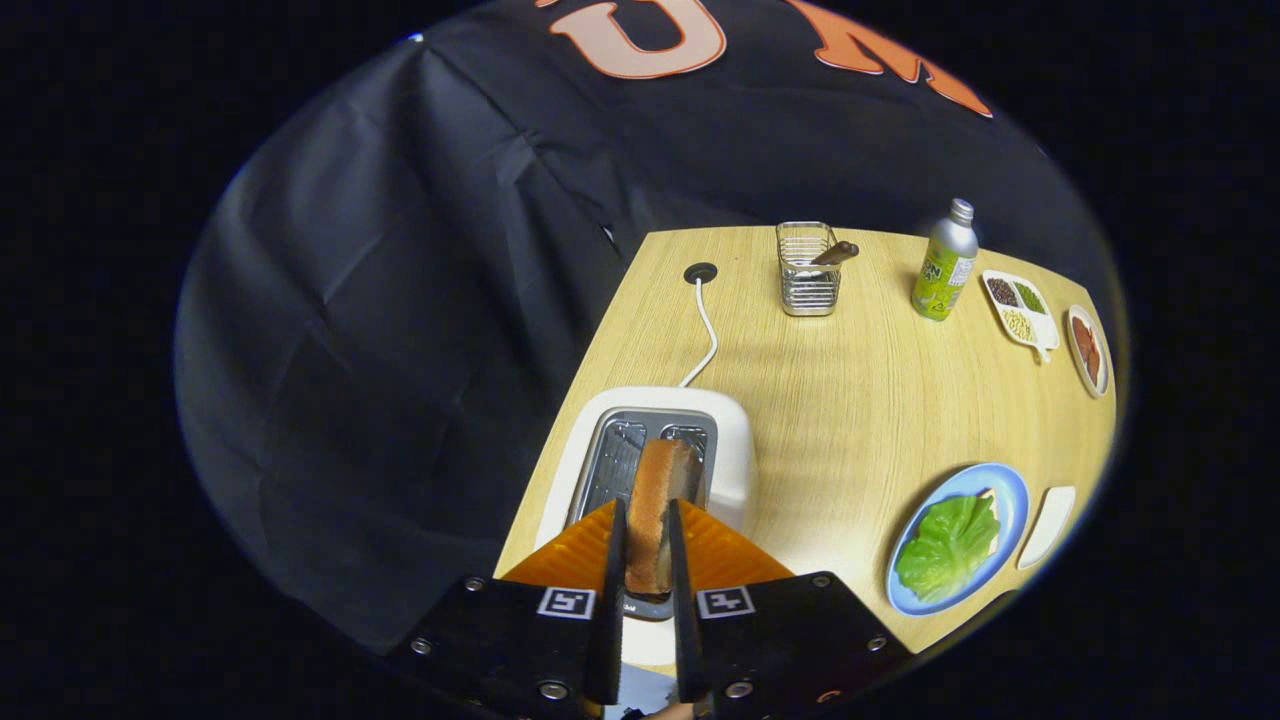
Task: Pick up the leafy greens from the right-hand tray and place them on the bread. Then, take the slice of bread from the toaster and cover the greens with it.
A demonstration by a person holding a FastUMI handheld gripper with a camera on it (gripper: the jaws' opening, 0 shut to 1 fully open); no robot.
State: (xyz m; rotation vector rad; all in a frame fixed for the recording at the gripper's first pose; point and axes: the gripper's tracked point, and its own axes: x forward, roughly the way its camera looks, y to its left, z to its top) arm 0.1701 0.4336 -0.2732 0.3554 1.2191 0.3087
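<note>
Gripper: my gripper (647, 545) is clenched on the slice of browned toast bread (655, 515); both fingers (613, 560) press its flat sides, crust edge facing me.
Bread slice: upright between my fingers, directly above the slot of the white two-slot toaster (730, 440). I cannot tell whether its lower end is clear of the slot or just inside; my fingers hide that part.
Toaster: sits at the near left corner of the pale wooden table (850, 400), just beyond my fingertips. Metal slot lining shows on both sides of the slice.
Cable: a white power cord (705, 335) runs from the toaster's back to a round black grommet hole (700, 272) in the tabletop.
Greens: the flat green lettuce leaf (945, 545) lies on the round blue plate (1010, 500), to the right of my fingers and well apart from the toaster. A tan corner of bread shows from under the leaf at its far edge.
Tray: a small white rectangular tray (1048, 525) just beside the plate on its right.
Path: bare wood lies between the toaster and the plate; the things below stand far back.
Far side: a wire-mesh metal utensil basket (808, 272) with a brown handle sticking out; a silver bottle with a green label (945, 262) to its right.
Far right: a white divided dish of mixed grains (1020, 308), then a small oval dish with reddish-brown pieces (1088, 350).
Backdrop: black cloth wall (400, 300) behind and left of the table.
</note>
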